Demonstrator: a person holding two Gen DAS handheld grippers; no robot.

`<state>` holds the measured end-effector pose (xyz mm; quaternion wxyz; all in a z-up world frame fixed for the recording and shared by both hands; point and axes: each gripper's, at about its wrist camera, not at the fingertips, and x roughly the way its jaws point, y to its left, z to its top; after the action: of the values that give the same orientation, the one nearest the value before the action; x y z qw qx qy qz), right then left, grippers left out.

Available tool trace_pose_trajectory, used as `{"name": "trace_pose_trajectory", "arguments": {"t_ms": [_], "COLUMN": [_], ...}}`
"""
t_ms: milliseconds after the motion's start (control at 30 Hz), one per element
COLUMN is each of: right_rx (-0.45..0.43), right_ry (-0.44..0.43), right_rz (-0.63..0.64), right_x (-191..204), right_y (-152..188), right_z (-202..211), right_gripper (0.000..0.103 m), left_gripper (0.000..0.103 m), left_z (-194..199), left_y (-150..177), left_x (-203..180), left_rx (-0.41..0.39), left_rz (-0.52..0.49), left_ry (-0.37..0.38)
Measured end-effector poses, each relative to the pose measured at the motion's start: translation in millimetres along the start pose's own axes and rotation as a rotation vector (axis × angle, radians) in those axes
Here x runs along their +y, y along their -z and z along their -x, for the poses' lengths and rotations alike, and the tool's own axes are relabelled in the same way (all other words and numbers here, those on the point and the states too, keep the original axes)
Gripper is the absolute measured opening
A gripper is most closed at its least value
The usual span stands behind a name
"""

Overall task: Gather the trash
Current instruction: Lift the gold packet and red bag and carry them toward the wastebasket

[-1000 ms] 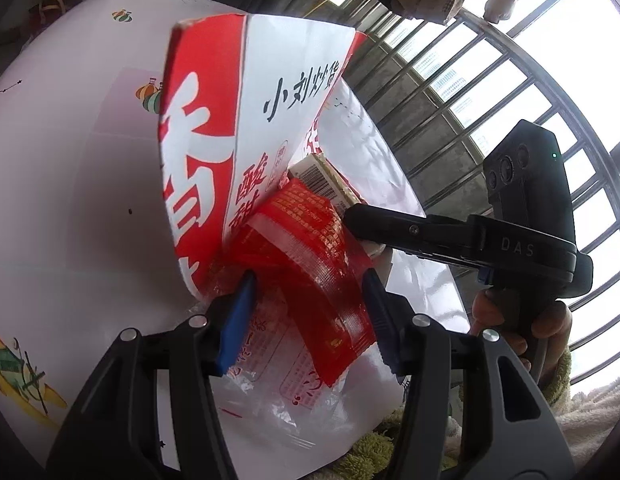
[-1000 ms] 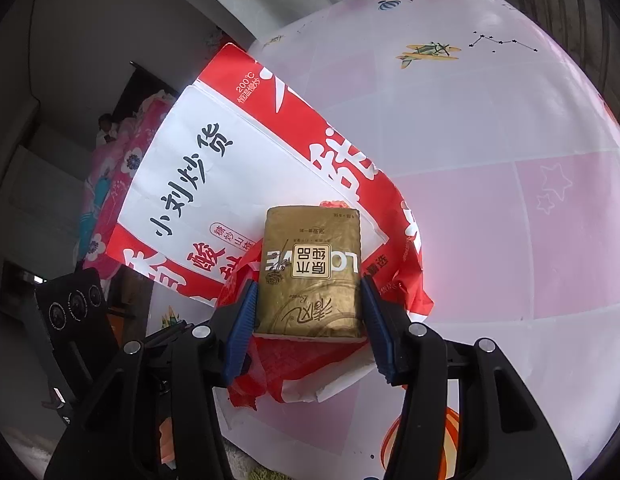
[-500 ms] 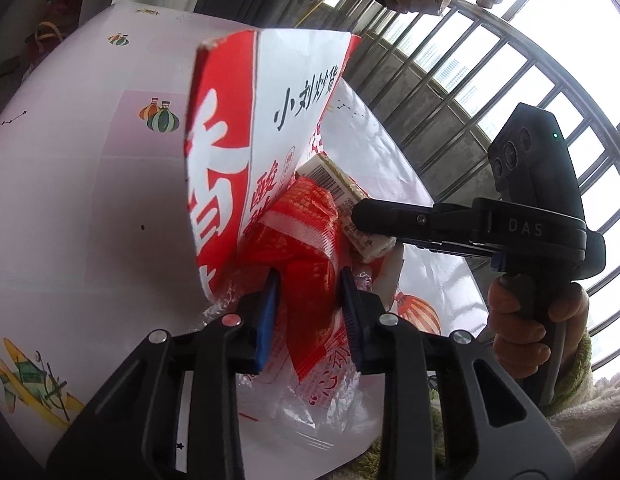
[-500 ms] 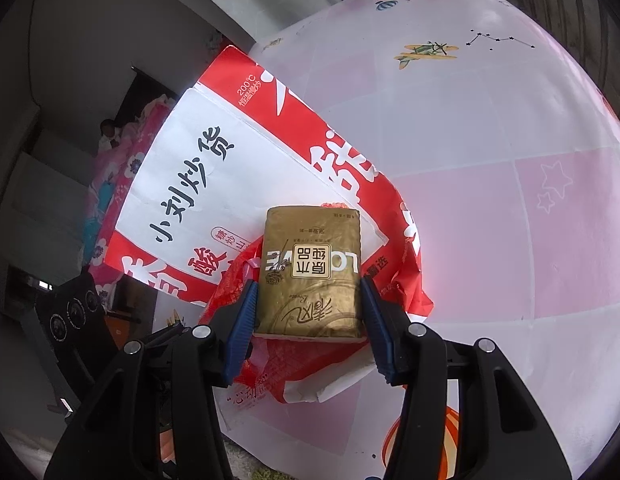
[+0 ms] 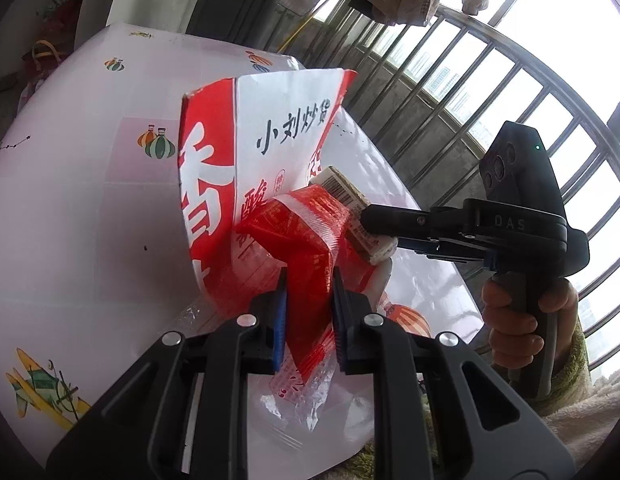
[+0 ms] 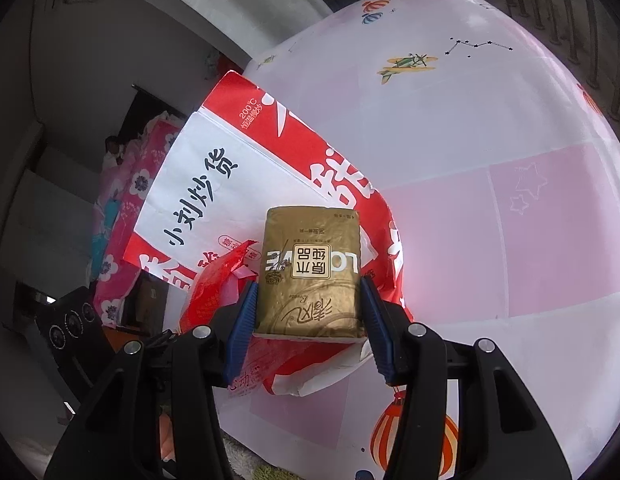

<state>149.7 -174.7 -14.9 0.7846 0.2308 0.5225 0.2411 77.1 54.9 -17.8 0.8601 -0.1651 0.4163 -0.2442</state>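
My left gripper [image 5: 307, 312] is shut on a red plastic wrapper [image 5: 305, 240] and holds it up at the mouth of a red-and-white paper bag [image 5: 245, 176] with black characters. My right gripper [image 6: 307, 308] is shut on a gold tissue pack [image 6: 310, 272], held just above the same bag [image 6: 213, 176]. The red wrapper shows left of the pack in the right wrist view [image 6: 213, 284]. The right gripper with the pack [image 5: 350, 208] reaches in from the right in the left wrist view.
The bag lies on a white and pink tablecloth [image 6: 490, 152] printed with planes and balloons. A clear wrapper [image 5: 305, 392] lies by the table's near edge. A barred window [image 5: 490, 80] stands behind. A pink floral bundle [image 6: 125, 208] is beyond the table.
My left gripper closed on the red wrapper and lifted it. The bag tipped up and away. My right gripper kept hold of the gold pack.
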Motion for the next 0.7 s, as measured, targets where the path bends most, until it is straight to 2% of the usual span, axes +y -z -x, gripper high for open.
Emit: {"name": "trace_pose_trajectory", "arguments": {"t_ms": [333, 533, 700], "right_rx": [-0.043, -0.076, -0.107], "right_ry": [-0.015, -0.033, -0.049], "right_rz": [-0.02, -0.038, -0.056], "right_x": [-8.8, -13.3, -20.2], "right_y": [2.1, 8.8, 14.3], "right_z": [17.9, 33.5, 46.6], "right_gripper": [0.05, 0.05, 0.05], "left_gripper": [0.016, 0.016, 0.016], "left_z": [16.9, 31.2, 36.0], "left_y": [0.6, -2.5, -5.4], "left_x": [-9.5, -15.9, -23.5], "left_rx": [-0.046, -0.093, -0.107], "left_rz": [-0.033, -0.018, -0.023], "left_ry": [0.019, 0.093, 0.118]}}
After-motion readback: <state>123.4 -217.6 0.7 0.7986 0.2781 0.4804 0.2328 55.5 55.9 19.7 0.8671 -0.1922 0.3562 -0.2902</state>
